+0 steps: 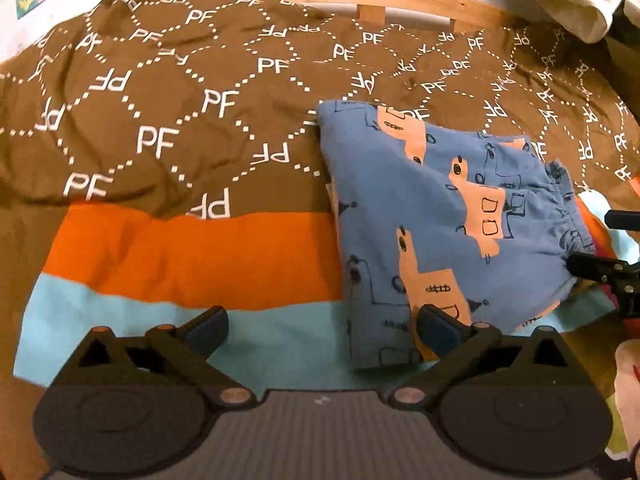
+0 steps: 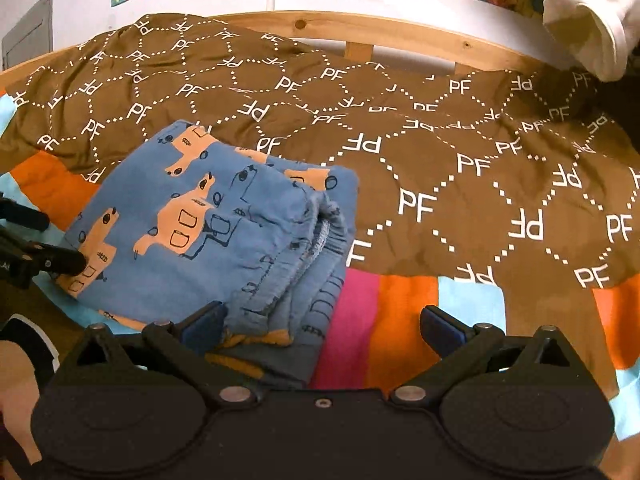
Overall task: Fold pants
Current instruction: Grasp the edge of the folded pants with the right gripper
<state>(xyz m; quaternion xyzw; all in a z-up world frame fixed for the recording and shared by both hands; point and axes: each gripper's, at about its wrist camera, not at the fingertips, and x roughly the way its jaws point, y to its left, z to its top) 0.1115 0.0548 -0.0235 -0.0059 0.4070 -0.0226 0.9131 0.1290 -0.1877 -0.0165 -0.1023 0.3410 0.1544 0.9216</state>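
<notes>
Pants of blue cotton printed with tan blocky animals [image 1: 432, 216] lie folded into a thick bundle on the bed, resting across the brown quilt cover with white "PF" lettering [image 1: 168, 92] and the orange, pale blue and pink striped sheet [image 1: 192, 256] below it. From my right wrist camera I see the gathered elastic waistband [image 2: 320, 236] on the right side of the bundle, layers stacked under it.

My left gripper [image 1: 322, 326] stands wide apart with nothing pinched; its right fingertip [image 1: 438, 326] sits over the near corner of the bundle, its left one over bare pale blue sheet. My right gripper [image 2: 322, 326] is also spread wide, gripping nothing, with its left fingertip [image 2: 204, 322] right at the bundle's near edge, though I cannot tell whether it touches the cloth.

A pale wooden bed rail [image 2: 400, 36] runs behind the quilt, and a white garment [image 2: 588, 20] hangs at upper right.
</notes>
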